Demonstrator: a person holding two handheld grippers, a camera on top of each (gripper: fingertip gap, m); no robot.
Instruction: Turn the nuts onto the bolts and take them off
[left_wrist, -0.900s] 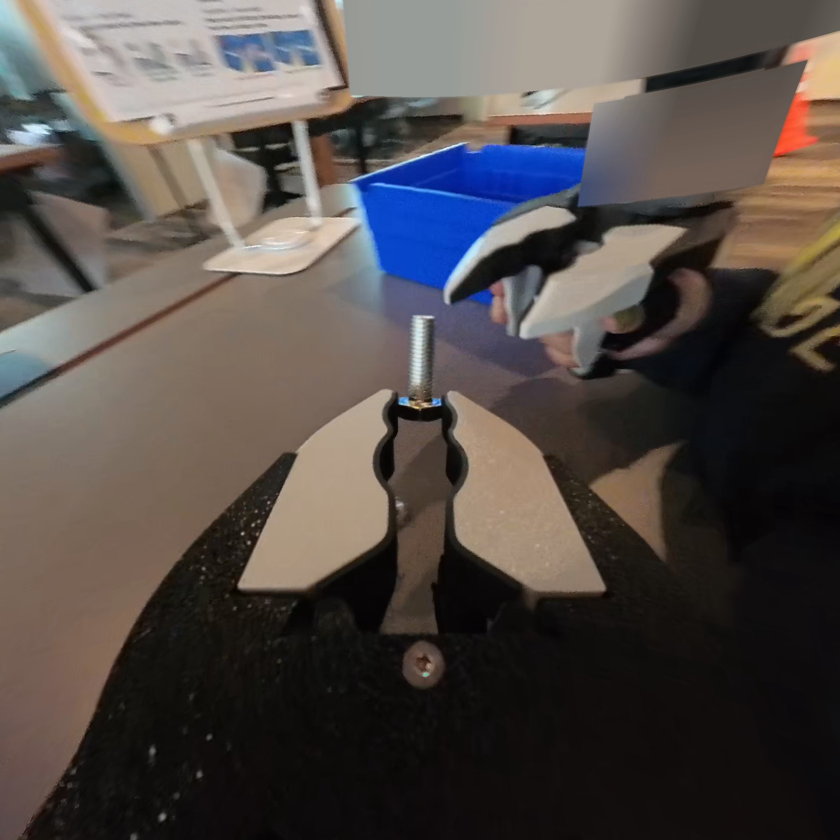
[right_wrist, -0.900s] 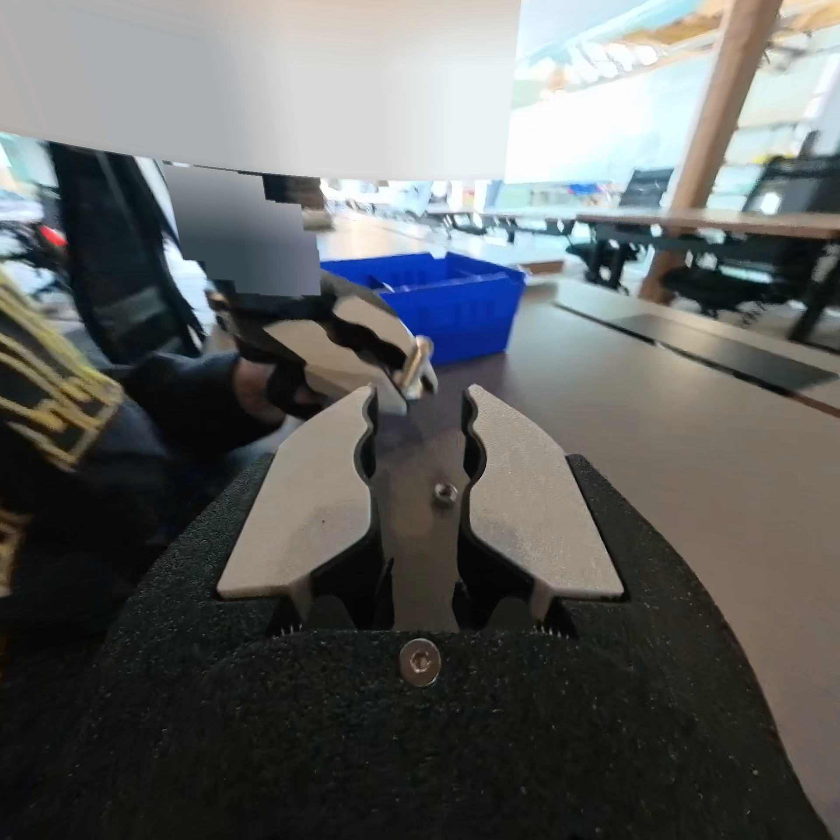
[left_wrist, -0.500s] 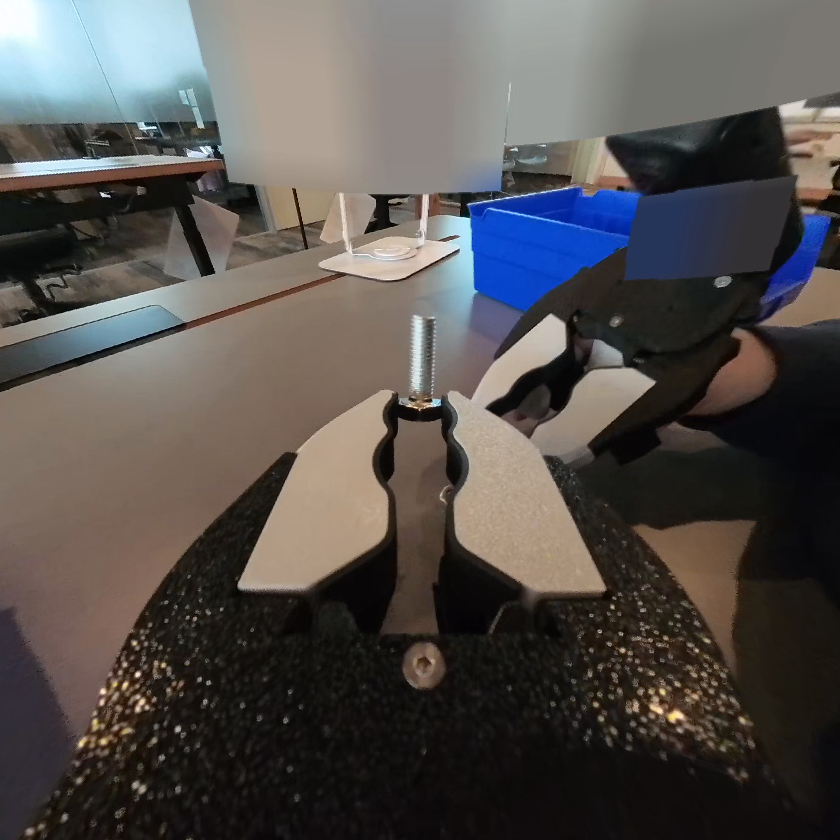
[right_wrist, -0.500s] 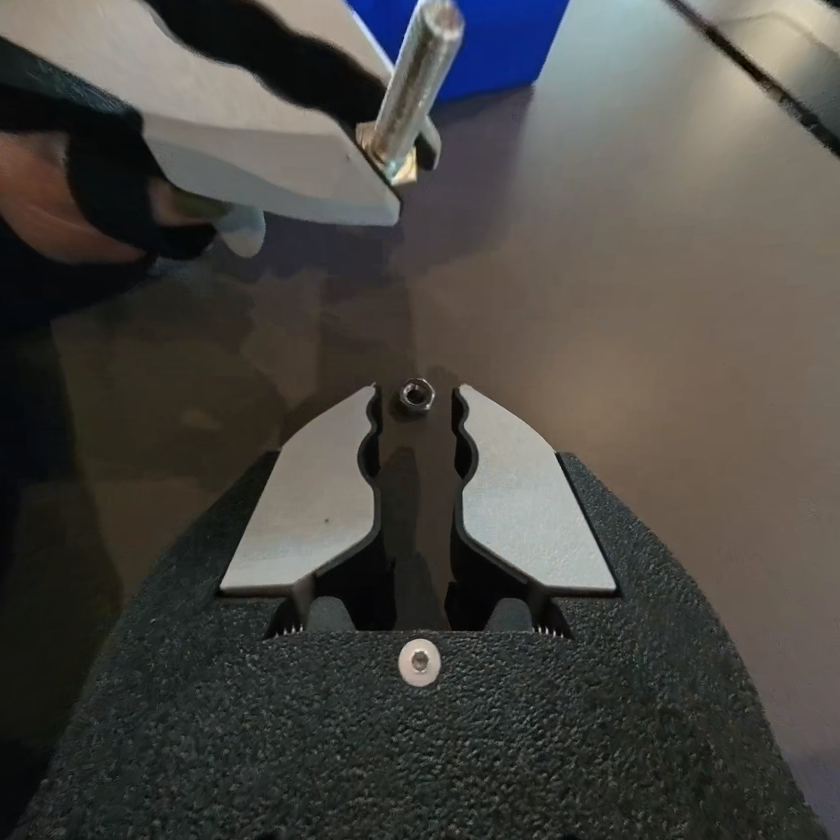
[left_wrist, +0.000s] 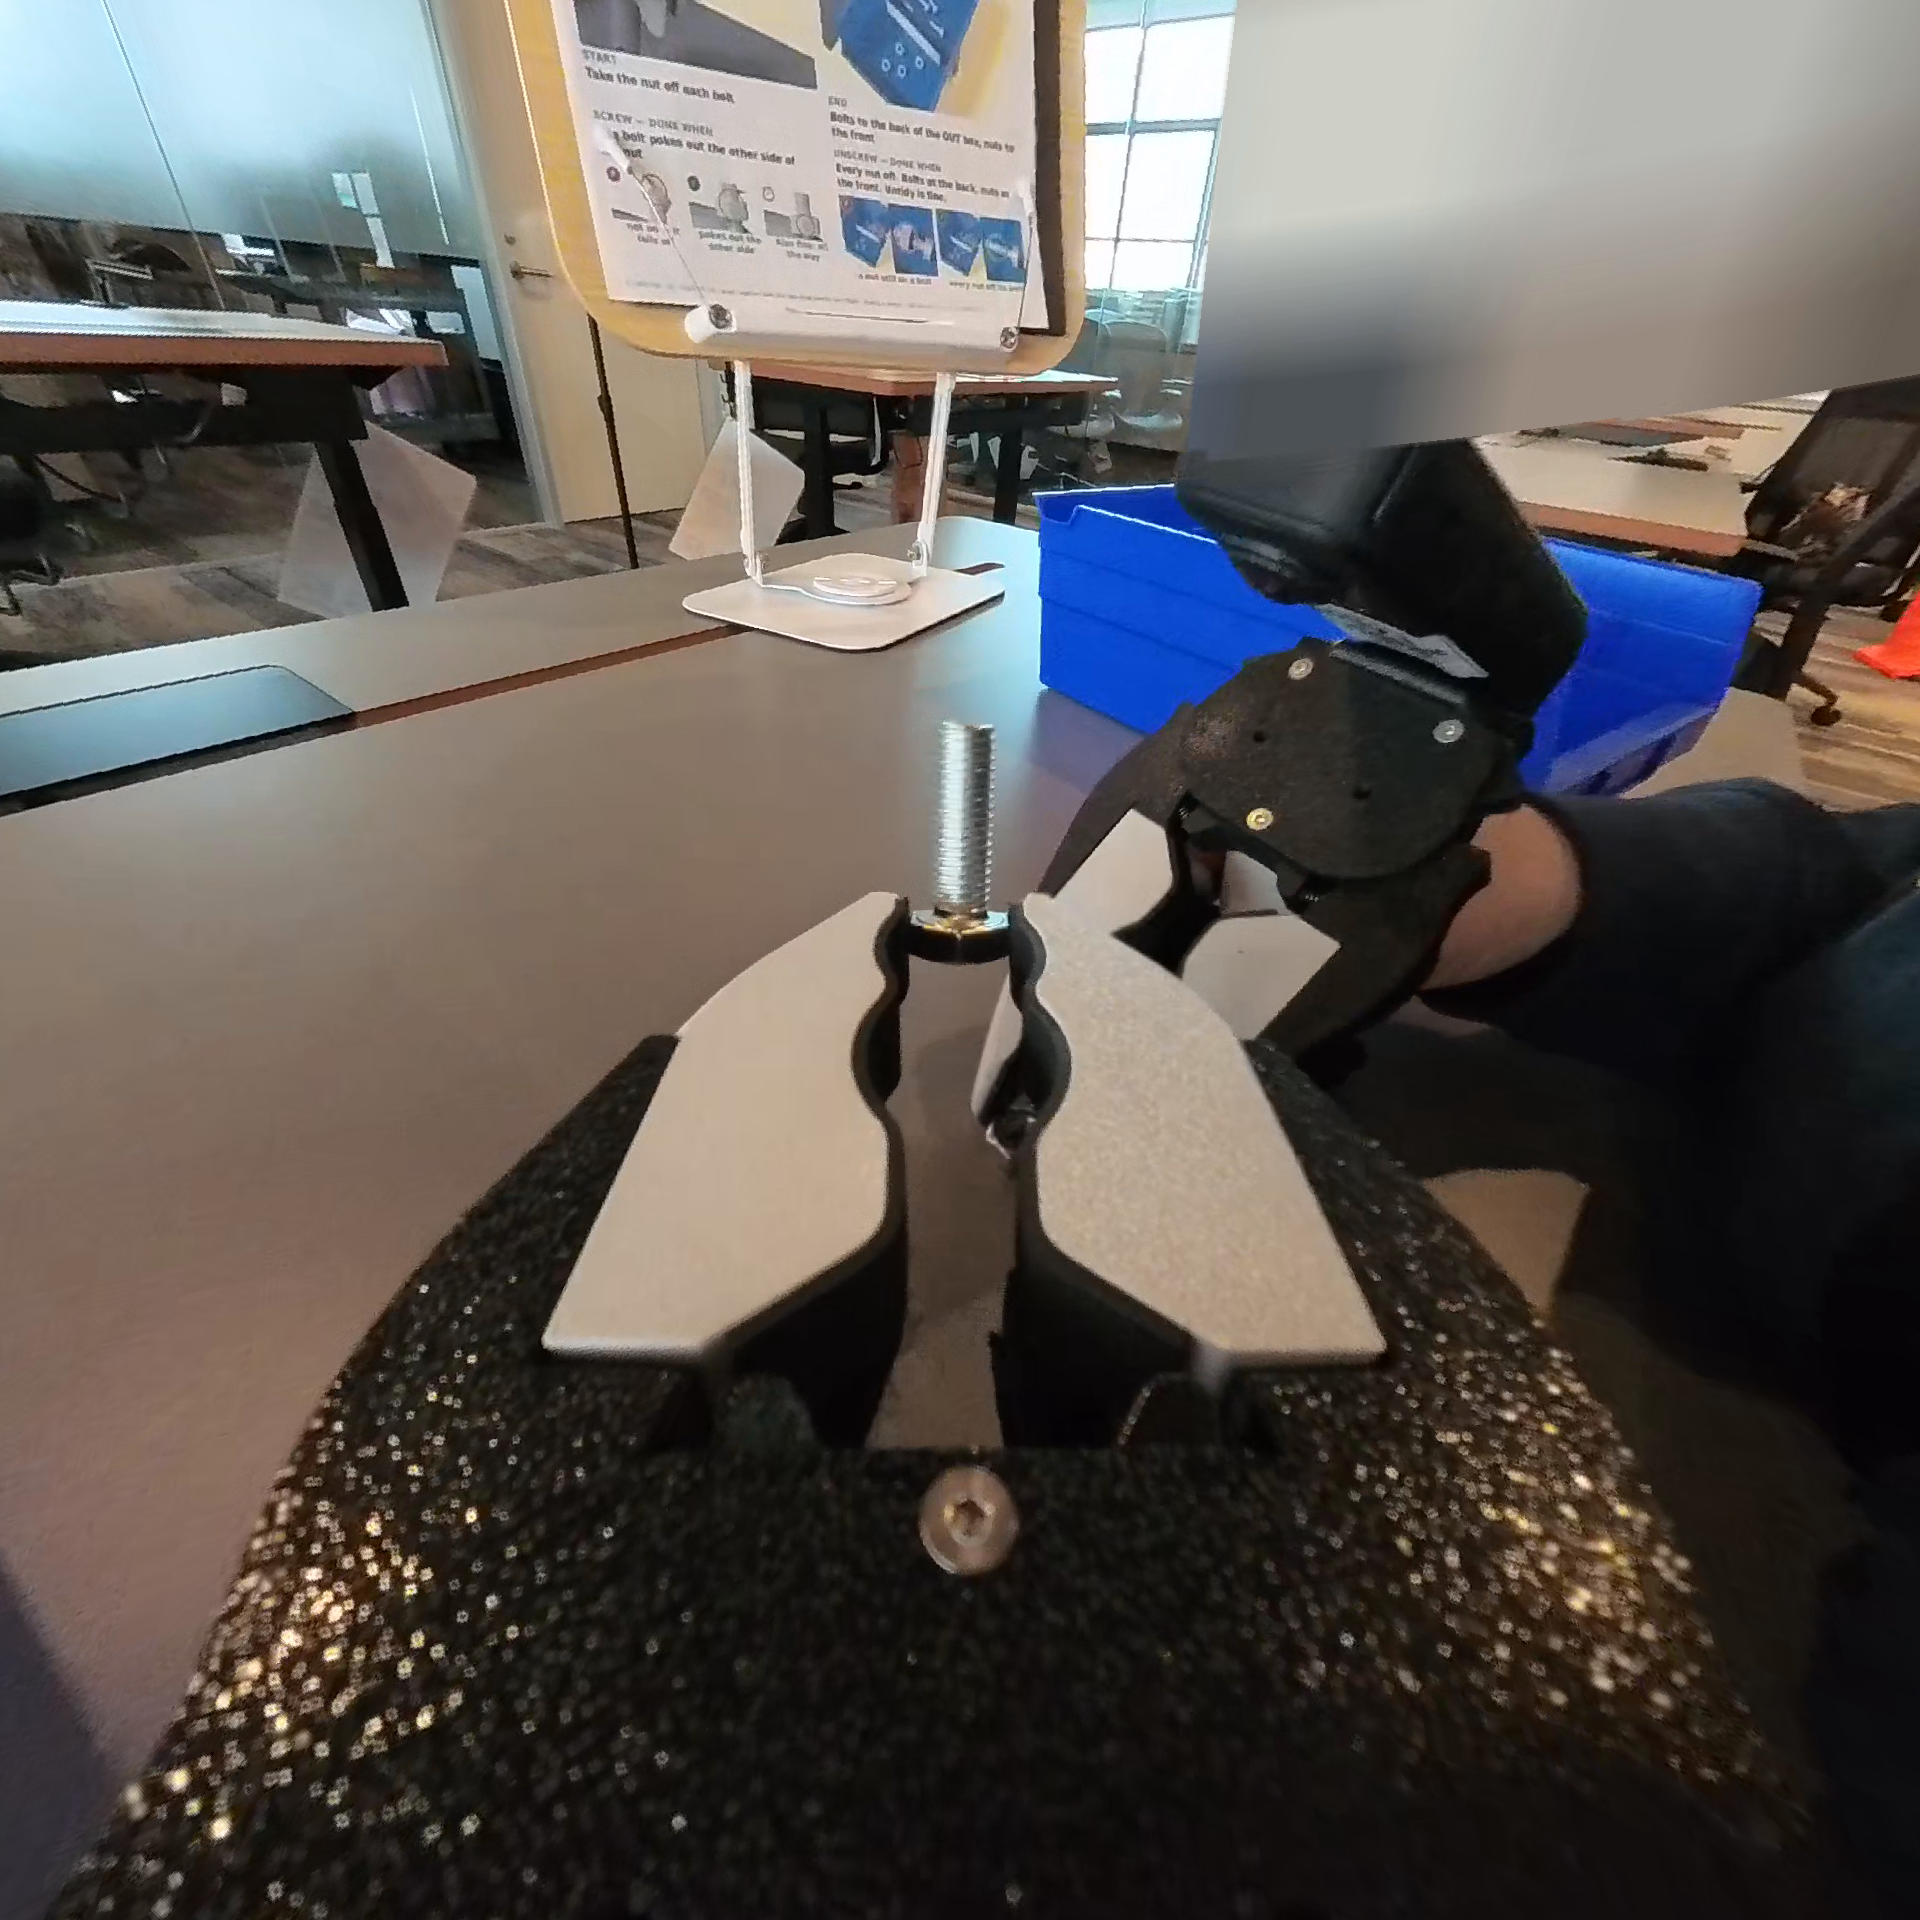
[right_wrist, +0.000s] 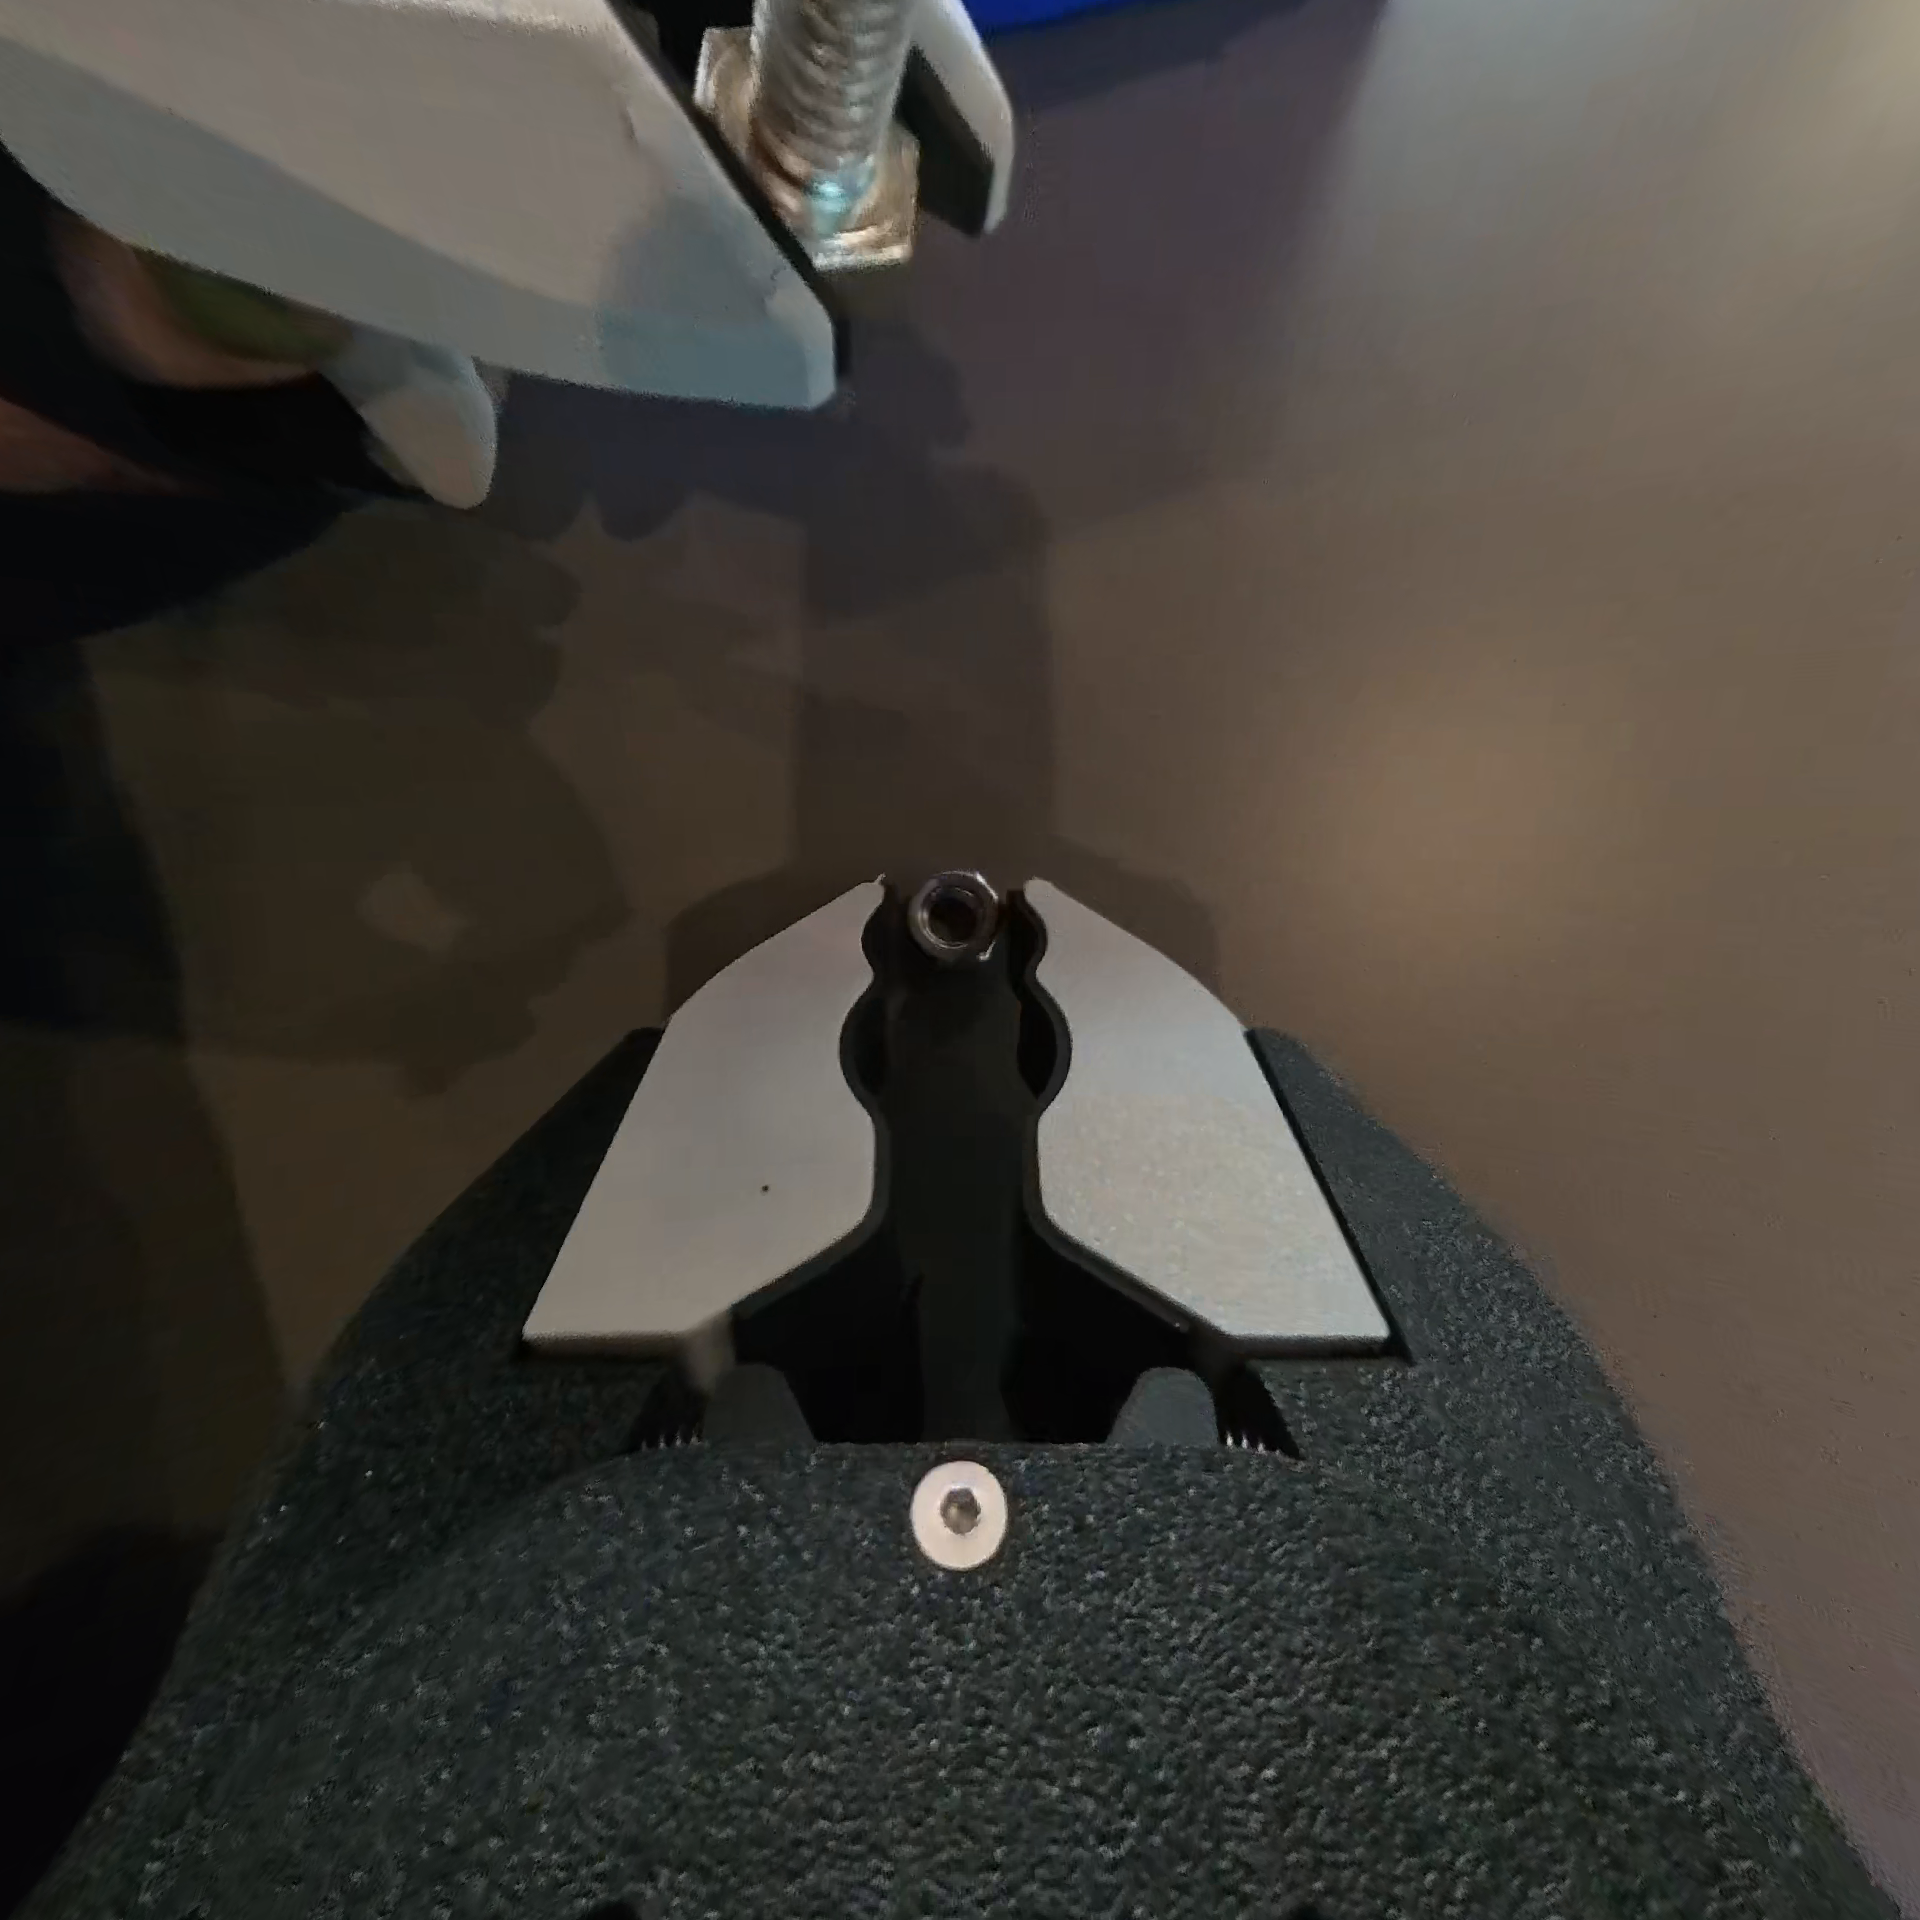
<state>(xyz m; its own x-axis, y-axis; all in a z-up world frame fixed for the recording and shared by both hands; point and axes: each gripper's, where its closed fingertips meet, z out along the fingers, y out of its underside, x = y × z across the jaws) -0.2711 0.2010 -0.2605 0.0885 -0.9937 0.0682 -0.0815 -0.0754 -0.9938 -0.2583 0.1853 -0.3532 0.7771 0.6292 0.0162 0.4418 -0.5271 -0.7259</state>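
Behind our grey desk (left_wrist: 364, 935) lies an open office with other tables and glass walls; at 12 o'clock a sheet of printed instructions (left_wrist: 821, 166) stands on a white stand, and at 2 o'clock sits a blue bin (left_wrist: 1132, 623). Our left claw (left_wrist: 954, 925) pinches the head of a silver bolt (left_wrist: 964, 821), whose threaded shank points straight up in the left wrist view. In the right wrist view that same bolt (right_wrist: 831, 135) shows at 12 o'clock, head toward us, gripped between the left claw's grey fingers (right_wrist: 436, 197). Our right claw (right_wrist: 951, 914) is closed on a small dark nut (right_wrist: 951, 920) at its tips, the nut's hole facing the camera. We cannot tell whether the nut is lifted off the desk. In the left wrist view the right claw reaches in from 3 o'clock, dipping under the left claw's right finger, held by a hand (left_wrist: 1496, 914) in a dark sleeve. Nut and bolt are apart, the nut below the bolt head.
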